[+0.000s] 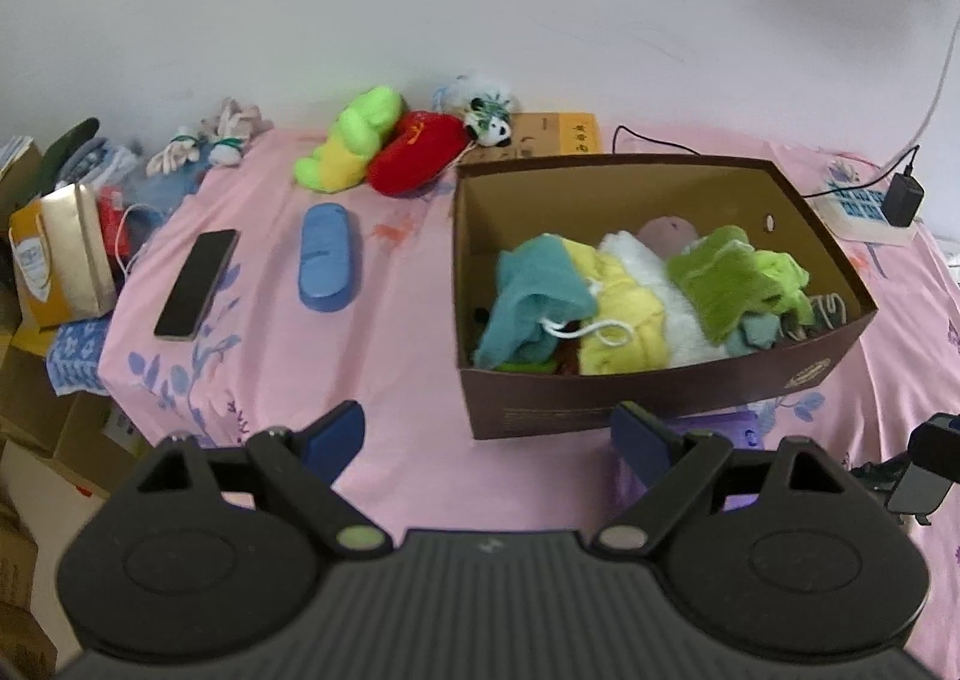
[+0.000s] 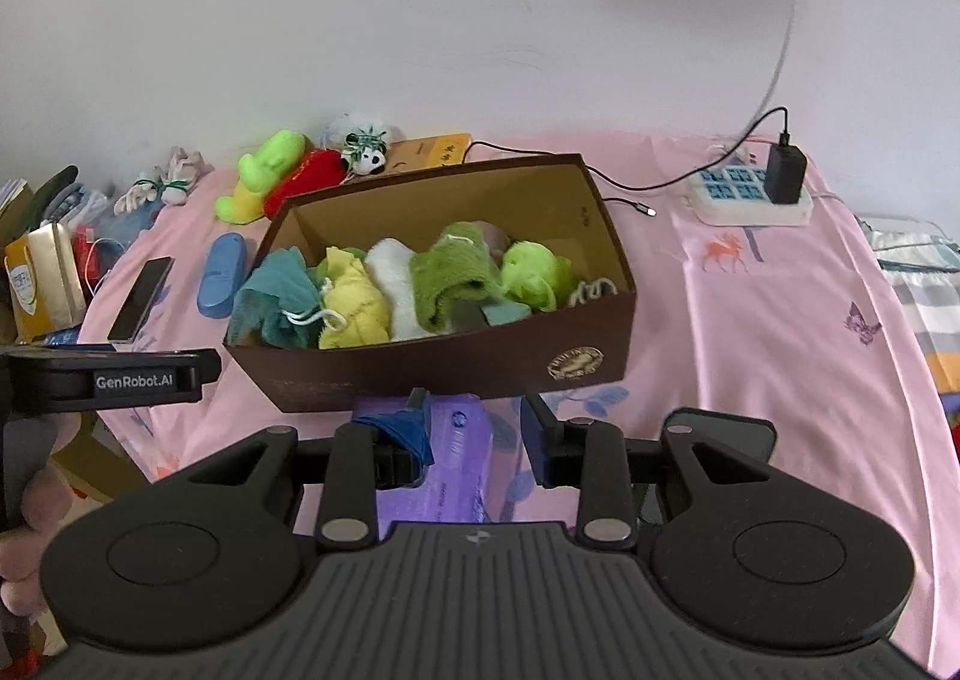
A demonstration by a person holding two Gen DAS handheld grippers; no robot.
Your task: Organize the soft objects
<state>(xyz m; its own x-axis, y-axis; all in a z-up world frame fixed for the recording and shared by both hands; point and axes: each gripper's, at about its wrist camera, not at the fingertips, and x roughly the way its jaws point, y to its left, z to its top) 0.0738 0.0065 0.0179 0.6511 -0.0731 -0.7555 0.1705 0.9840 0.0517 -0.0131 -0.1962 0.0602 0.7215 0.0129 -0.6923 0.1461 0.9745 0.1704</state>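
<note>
The brown box's near wall hides the lower parts of the soft cloths inside. A purple packet at the bed's near edge lies partly under that box, its print blurred. At the bed's left edge, a paper bag is cut off by the picture.

Brown box — pink floral sheet

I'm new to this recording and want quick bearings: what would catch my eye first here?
The brown cardboard box in the middle of the pink bedsheet, stuffed with teal, yellow, white and green soft cloths. Behind it, by the wall, lie a bright green plush and a red plush. Both the left gripper and the right gripper hover open and empty before the box.
</note>
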